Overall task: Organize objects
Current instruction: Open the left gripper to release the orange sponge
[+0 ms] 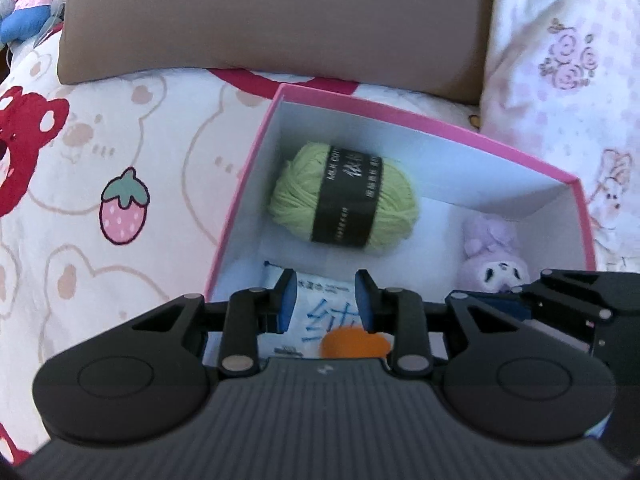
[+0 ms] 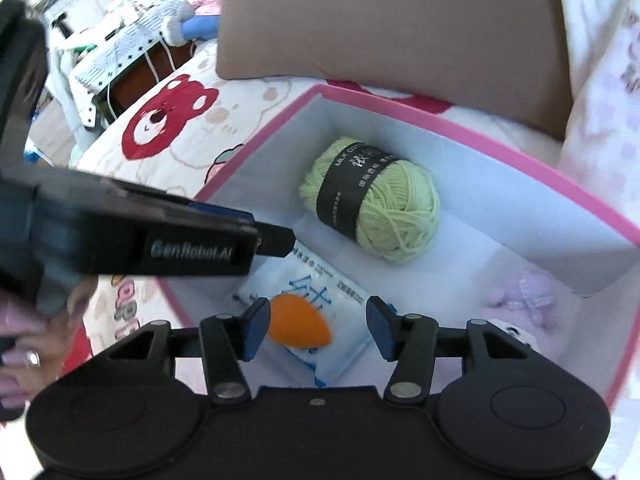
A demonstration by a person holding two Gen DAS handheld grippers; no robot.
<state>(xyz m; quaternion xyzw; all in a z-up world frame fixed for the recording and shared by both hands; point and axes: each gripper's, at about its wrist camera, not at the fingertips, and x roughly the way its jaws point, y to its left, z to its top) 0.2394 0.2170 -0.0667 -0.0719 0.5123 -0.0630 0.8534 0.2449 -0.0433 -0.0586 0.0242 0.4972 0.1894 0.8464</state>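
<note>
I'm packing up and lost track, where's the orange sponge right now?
The orange sponge lies inside the pink box on the white packet, at the near side, in front of the green yarn ball and left of the purple plush toy.

The left gripper [image 1: 326, 296] is hanging over the pink box [image 1: 400, 114], its blue pads [image 1: 289, 300] pinching the white packet [image 1: 320, 312]. An orange sponge [image 1: 354, 343] is lying just behind the fingertips; green yarn [image 1: 344, 194] ahead, purple plush [image 1: 494, 258] ahead-right.

1 yarn ball [image 1: 345, 196], 1 sponge [image 2: 300, 326], 1 packet [image 2: 320, 280], prob. 1 plush [image 1: 494, 260]
</note>
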